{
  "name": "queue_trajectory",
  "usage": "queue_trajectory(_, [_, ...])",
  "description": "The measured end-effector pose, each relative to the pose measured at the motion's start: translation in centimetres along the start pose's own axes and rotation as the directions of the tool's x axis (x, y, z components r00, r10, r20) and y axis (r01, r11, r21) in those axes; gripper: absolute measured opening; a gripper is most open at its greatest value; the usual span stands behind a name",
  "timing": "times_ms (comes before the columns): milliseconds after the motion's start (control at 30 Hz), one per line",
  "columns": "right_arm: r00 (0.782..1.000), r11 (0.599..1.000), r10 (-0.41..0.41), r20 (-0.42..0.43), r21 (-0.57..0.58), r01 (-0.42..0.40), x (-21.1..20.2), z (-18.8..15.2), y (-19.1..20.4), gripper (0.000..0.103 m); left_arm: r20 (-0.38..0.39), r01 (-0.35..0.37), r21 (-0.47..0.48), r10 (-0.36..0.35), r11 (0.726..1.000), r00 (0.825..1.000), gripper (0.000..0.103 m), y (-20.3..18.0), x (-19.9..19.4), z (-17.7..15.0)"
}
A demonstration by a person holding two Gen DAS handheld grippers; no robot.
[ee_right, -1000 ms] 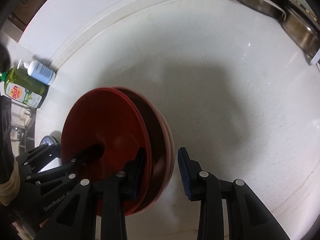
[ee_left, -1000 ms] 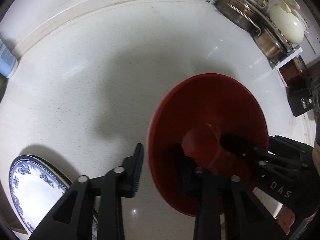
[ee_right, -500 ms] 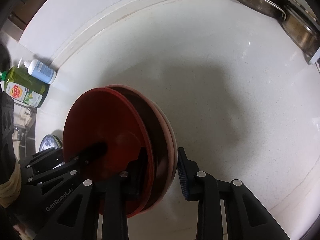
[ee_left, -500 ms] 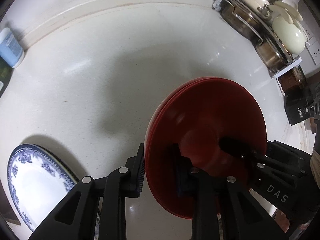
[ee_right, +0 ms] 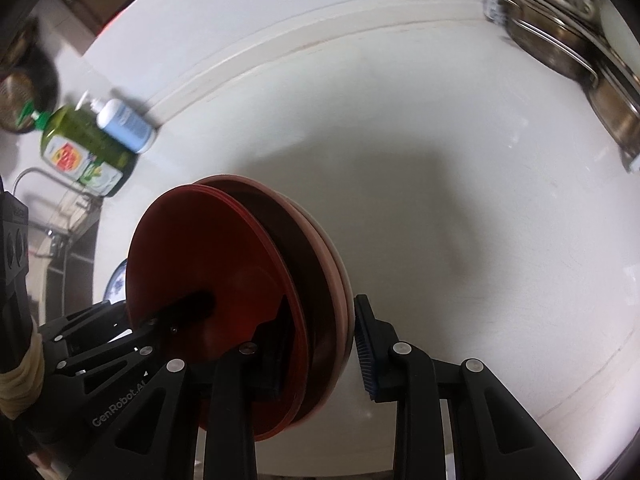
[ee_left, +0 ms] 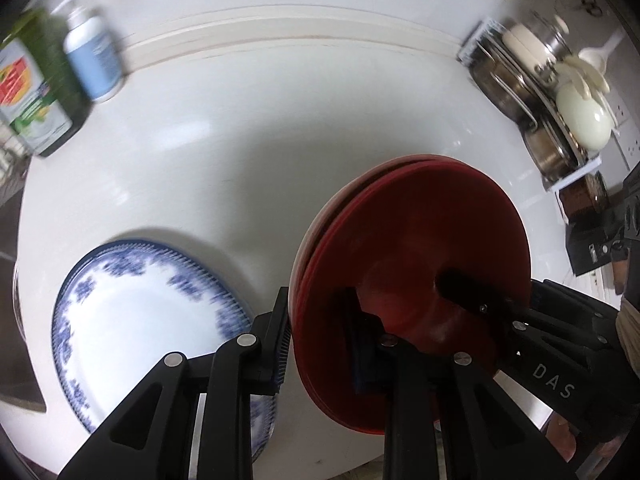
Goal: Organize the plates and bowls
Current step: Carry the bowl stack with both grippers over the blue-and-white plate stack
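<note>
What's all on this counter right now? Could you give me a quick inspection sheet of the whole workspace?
Surface: pale countertop, shadowed in the middle.
Job's things: stack of red dishes held on edge between both grippers; blue-and-white plate lying flat on the counter.
Clutter: green soap bottle and blue-white pump bottle by the back edge.
Grippers: left gripper and right gripper each clamp the stack's rim from opposite sides.
Cables: nothing seen.
Surroundings: rack of steel pots at the right, cream lid on it; wall socket behind it.
</note>
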State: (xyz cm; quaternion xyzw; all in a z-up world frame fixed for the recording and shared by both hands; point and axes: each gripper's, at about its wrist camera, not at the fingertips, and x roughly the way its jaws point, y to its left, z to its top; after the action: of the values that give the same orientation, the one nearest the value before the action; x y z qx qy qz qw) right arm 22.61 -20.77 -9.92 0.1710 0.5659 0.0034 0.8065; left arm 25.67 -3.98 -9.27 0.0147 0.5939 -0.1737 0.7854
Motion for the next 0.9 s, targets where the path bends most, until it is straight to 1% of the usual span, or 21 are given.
queue_trajectory(233, [1.0,0.997,0.031,-0.003,-0.073,-0.031,-0.2,-0.7,4.5,0.03,0.032,-0.015,-0.071,0.017,0.997,0.999,0.024,4.2,-2.9,-2.4])
queue_trajectory(400, [0.999,0.991,0.053,-0.008,-0.126,-0.053,-0.4,-1.6,7.5,0.03,0.048,-0.036,-0.119,0.042,0.992,0.998,0.024,7.6,-4.5,-3.3])
queue_trajectory(533, [0.996,0.983,0.08,-0.032,-0.161,-0.084,0.3,-2.3,10.3,0.03,0.054,-0.054,-0.158,0.063,0.986,0.997,0.024,10.2,-5.3,-3.9])
queue_trajectory(667, [0.993,0.975,0.097,-0.062,-0.192,-0.107,1.2,-3.1,12.9,0.03,0.049,-0.069,-0.198,0.08,0.978,0.996,0.024,12.7,-5.9,-5.4])
queue_trajectory(900, [0.987,0.963,0.114,-0.112,-0.232,-0.138,2.6,-4.5,16.5,0.03,0.032,-0.083,-0.245,0.094,0.966,0.995,0.024,15.5,-6.4,-7.6])
